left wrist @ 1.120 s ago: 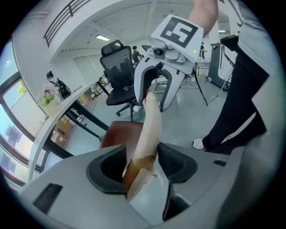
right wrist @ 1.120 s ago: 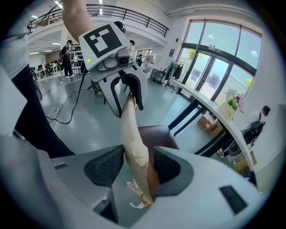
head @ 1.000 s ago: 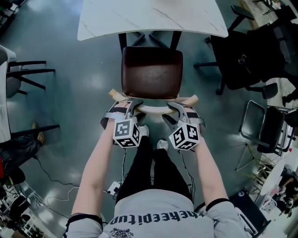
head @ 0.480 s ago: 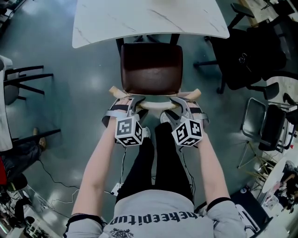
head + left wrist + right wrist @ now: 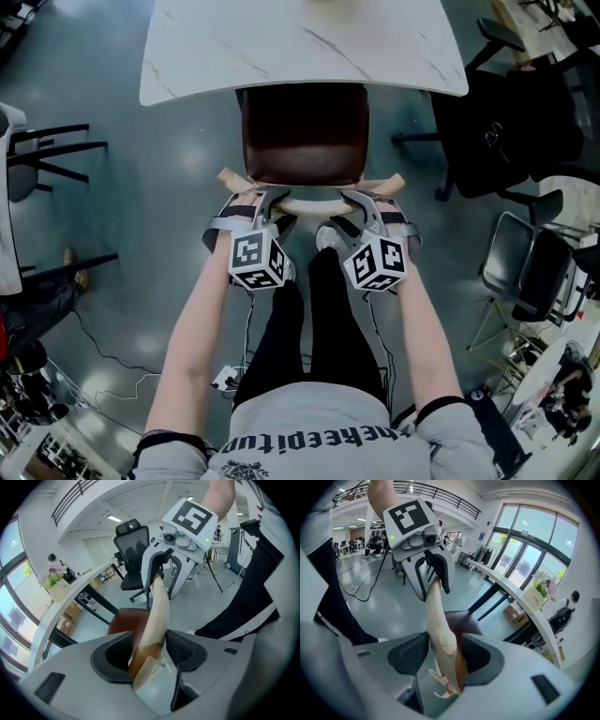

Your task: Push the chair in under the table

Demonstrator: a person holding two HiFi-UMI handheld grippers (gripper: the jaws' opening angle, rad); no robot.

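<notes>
A chair with a dark brown seat (image 5: 305,141) and a pale curved wooden backrest (image 5: 309,201) stands at the white marble table (image 5: 300,42); the seat's far edge lies under the tabletop. My left gripper (image 5: 269,208) is shut on the left part of the backrest, and my right gripper (image 5: 352,206) is shut on the right part. In the left gripper view the backrest (image 5: 157,616) runs between the pads of the left gripper (image 5: 149,651). The right gripper view shows the same rail (image 5: 436,616) between the pads of the right gripper (image 5: 443,656).
A black office chair (image 5: 497,122) stands right of the table, with a folding chair (image 5: 525,272) nearer. Another black chair (image 5: 47,155) is at the left. Cables (image 5: 103,356) trail on the grey floor. The person's legs (image 5: 300,328) stand just behind the chair.
The chair has slid towards the table, so more of its seat is under the tabletop. Both grippers have moved forward with the backrest, keeping their hold.
</notes>
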